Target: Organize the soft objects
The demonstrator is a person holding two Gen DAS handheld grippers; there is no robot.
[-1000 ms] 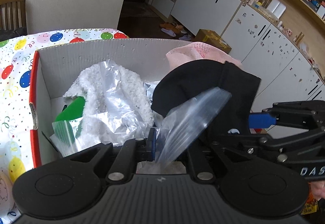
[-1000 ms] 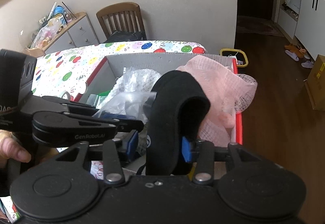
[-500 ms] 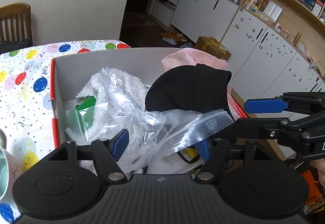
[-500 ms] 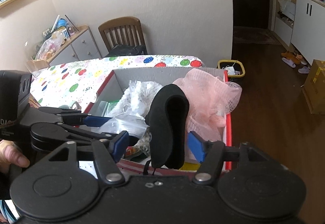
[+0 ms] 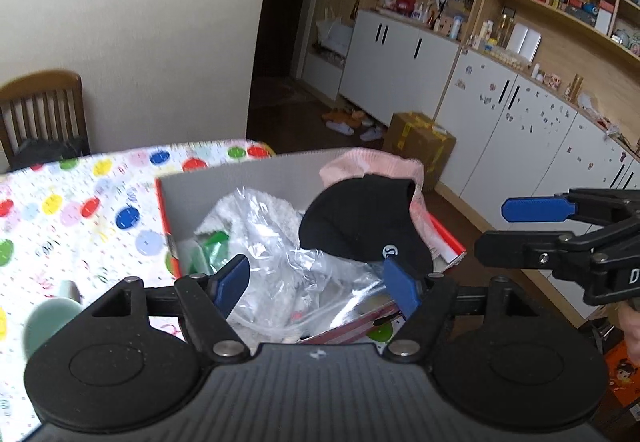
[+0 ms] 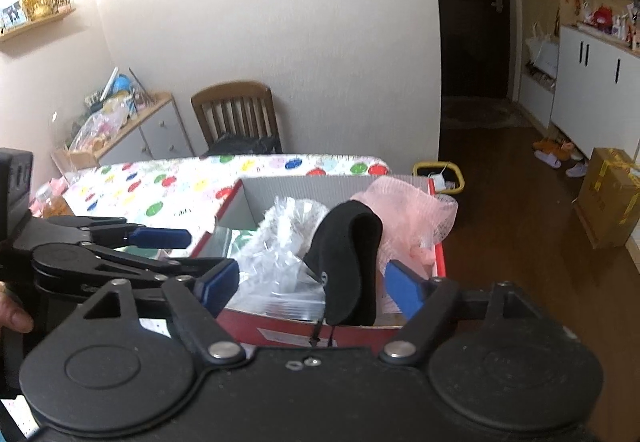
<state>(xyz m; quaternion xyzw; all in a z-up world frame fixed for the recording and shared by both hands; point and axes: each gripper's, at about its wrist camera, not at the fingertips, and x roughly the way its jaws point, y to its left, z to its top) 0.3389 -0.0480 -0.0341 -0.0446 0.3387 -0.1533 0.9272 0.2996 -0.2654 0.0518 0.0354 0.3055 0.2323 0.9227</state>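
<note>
Both grippers (image 5: 316, 288) (image 6: 310, 288) backed off w/ jaws spread; black cap (image 5: 360, 226) in box (image 5: 240, 177).

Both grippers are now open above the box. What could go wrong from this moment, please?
1. The black cap stands on edge at the near wall of the red box, its strap hanging outside; it may tip out.
2. The pink mesh fabric bulges over the far corner and could slide off.
3. The clear plastic bag lies loose between the fingers of the left hand-held gripper; closing could snag it.
</note>
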